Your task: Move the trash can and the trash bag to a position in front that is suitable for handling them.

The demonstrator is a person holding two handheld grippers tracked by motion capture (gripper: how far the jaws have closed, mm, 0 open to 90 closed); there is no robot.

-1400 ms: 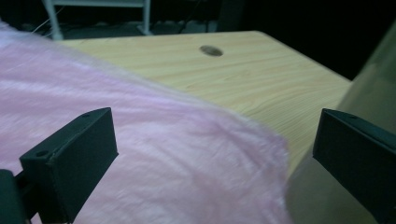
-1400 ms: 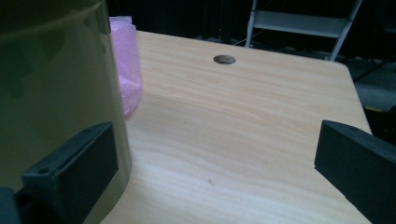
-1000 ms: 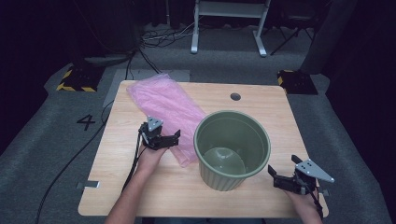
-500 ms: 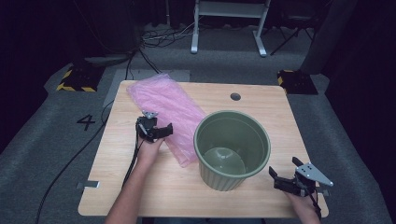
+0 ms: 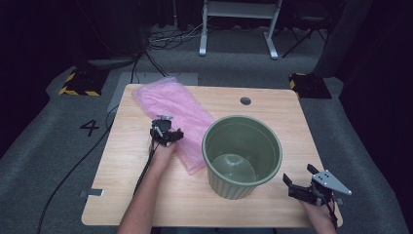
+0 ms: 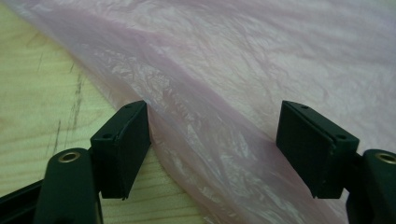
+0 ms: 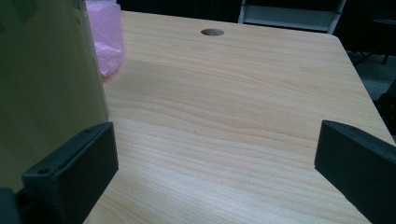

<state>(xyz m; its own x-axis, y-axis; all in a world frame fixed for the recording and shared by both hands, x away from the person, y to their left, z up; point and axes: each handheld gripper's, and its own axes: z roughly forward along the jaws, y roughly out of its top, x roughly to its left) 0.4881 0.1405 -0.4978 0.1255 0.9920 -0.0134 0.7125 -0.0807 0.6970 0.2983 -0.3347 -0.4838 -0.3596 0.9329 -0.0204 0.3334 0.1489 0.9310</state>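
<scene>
A crumpled pink plastic bag lies flat on the left half of the wooden table. My left gripper sits low at the bag's near left edge. In the left gripper view its jaws have just been closing. They straddle a fold of the pink bag, and the pads stand apart from the plastic, so the left gripper is open. A ribbed green pot stands upright and empty at centre right. My right gripper rests open near the front right corner, beside the green pot.
A round cable hole is in the table's far side, seen too as the hole in the right gripper view. The left gripper's cable trails off the table's left edge. Bare wood lies ahead of the right gripper.
The left hand has slid its gripper a little farther up the table along the bag's left edge. The right gripper has stayed where it was.
</scene>
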